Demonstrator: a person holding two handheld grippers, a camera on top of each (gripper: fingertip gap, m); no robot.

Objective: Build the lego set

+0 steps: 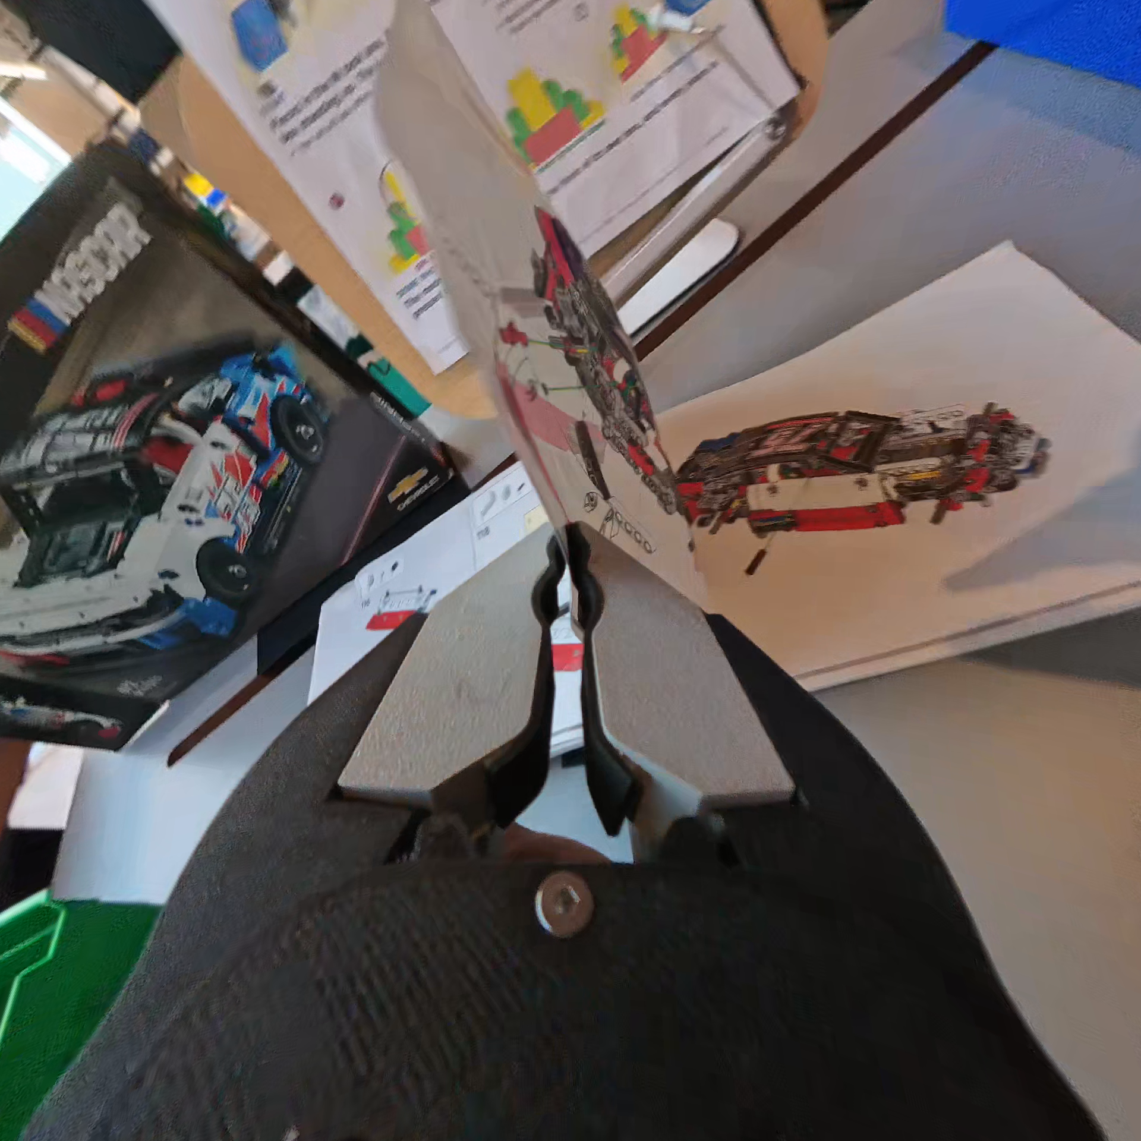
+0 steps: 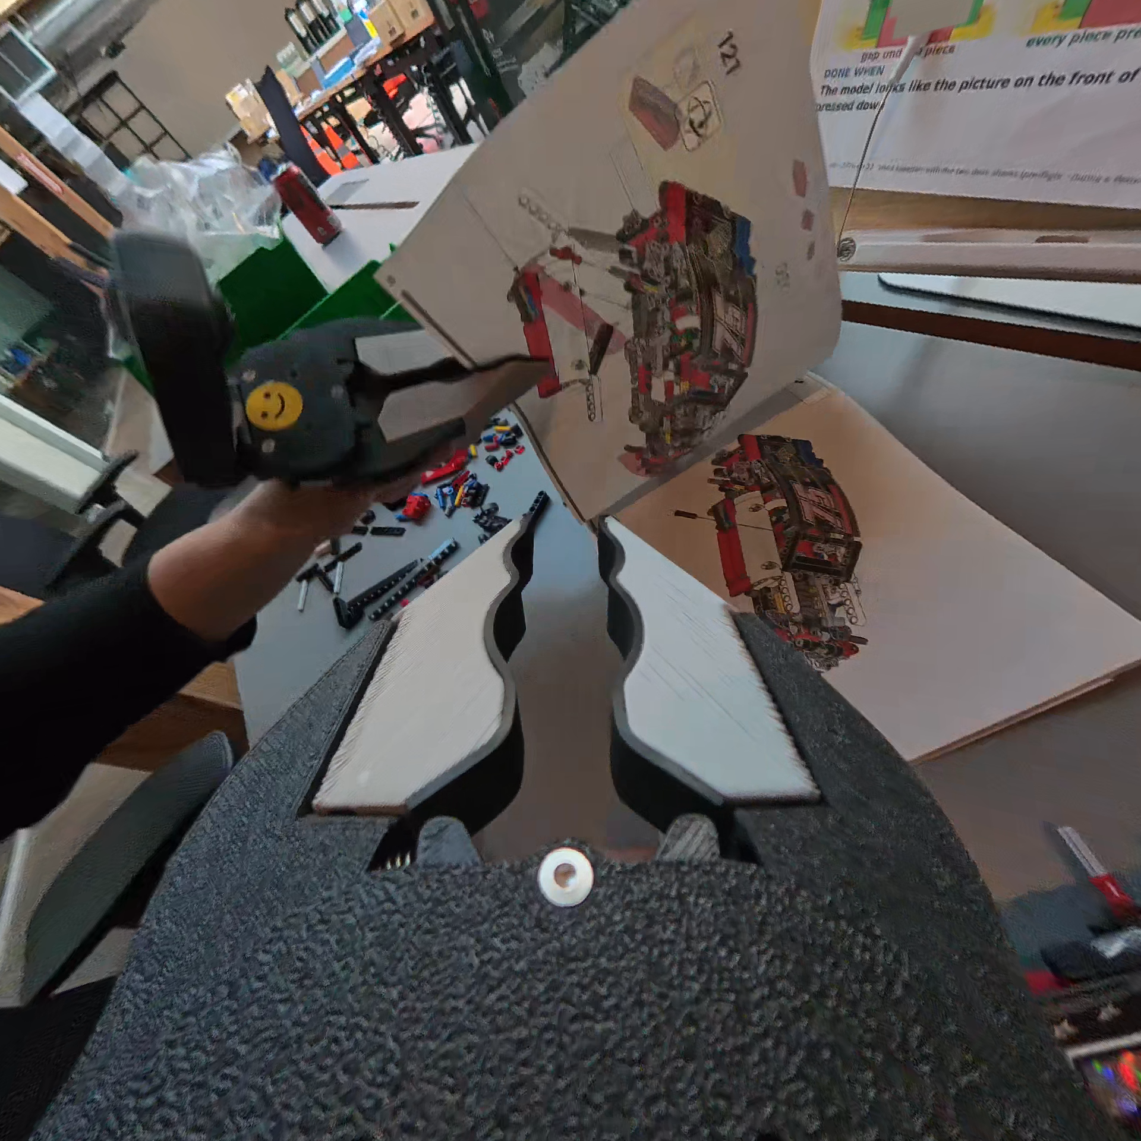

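My left gripper [image 1: 567, 543] is shut on the edge of a page [image 1: 555, 370] of the open instruction booklet [image 1: 895, 506] and holds it raised, standing nearly upright. The right wrist view shows the same gripper [image 2: 537, 364] pinching the lifted page [image 2: 648, 278], held by a person's hand in a black sleeve. The booklet [image 2: 957, 605] lies open on the grey table, showing a red and black car model drawing. My right gripper [image 2: 560, 525] is open and empty, just in front of the booklet's spine. Loose lego pieces [image 2: 444, 494] lie scattered on the table to the left.
The lego set box [image 1: 185, 481] with a race car picture stands at the left. A printed sheet [image 1: 617, 111] with coloured brick pictures hangs behind the booklet. Green bins [image 2: 296, 290] and a red can [image 2: 307, 204] are at the far left. A green bin [image 1: 55, 1000] sits low left.
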